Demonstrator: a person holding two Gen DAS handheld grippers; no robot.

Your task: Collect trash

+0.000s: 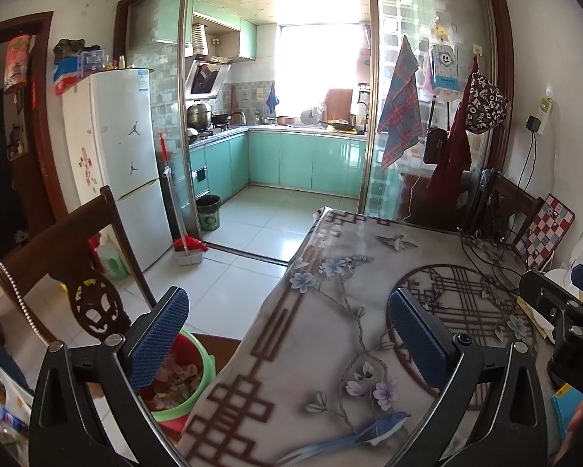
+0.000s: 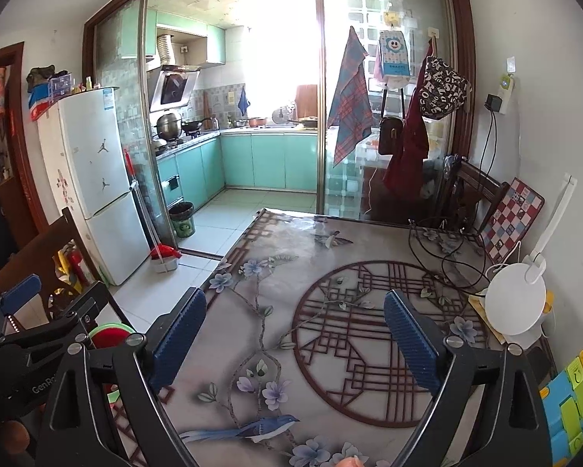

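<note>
Two empty claws (image 1: 287,334) (image 2: 295,334), table (image 2: 330,241), bin (image 1: 198,366)

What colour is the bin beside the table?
Green bin, red inside; best seen in the left wrist view.

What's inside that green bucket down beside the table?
The green bucket has a red lining and holds a heap of crumpled scraps, pinkish and pale, likely wrappers or paper. The left gripper finger and the table edge cover part of it, so its bottom stays hidden.

Glossy printed tablecloth (image 2: 330,257); dark carved wooden chair (image 1: 69,257); shiny green plastic bin (image 1: 198,381); ribbed blue pads (image 2: 408,334) on matt black plastic gripper frames; smooth white lamp base (image 2: 515,299); glossy floor tiles (image 1: 252,241)
</note>
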